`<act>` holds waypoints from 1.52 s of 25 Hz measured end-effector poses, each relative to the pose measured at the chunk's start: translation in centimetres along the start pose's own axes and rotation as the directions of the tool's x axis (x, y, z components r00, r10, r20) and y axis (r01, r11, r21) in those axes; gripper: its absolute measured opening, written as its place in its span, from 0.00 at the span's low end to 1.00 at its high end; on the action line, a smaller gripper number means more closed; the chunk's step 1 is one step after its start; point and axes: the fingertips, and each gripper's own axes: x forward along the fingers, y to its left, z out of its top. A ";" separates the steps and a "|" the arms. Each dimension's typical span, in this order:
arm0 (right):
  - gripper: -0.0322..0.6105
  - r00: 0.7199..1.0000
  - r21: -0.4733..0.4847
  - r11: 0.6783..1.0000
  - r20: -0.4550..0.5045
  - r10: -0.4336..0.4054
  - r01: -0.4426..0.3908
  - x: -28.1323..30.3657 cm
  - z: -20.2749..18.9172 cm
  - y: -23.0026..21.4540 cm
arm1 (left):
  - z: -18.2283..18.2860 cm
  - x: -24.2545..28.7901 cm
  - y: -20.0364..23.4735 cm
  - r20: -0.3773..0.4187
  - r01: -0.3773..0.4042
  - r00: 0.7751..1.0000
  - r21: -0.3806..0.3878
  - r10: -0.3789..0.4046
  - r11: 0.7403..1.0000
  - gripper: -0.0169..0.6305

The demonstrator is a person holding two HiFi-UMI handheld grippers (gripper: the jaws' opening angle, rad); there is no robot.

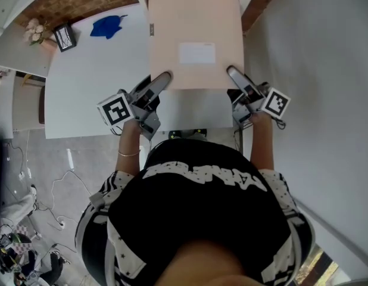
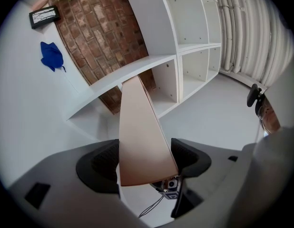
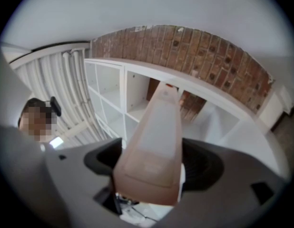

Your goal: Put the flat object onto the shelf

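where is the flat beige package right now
Head view, top centre: the flat beige package is gripped by the left tongs and right tongs, right of the blue cloth.

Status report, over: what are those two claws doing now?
Left gripper, right gripper: both shut on flat package, opposite edges. Package aloft, far end toward white shelf. Nothing seen blocking.

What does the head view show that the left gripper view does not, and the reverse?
Head view only: the person's black shirt and the white label on the board. Left gripper view only: the open shelf compartments and the wall pipes. Both: the board, clamped between the left fingers, the blue cloth and the frame.
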 end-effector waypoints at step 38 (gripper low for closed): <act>0.54 0.983 -0.728 0.671 0.019 -0.184 0.140 -0.4 0.8 2.0 | 4.5 2.1 0.4 0.044 0.024 0.999 -0.027 -0.023 0.999 0.57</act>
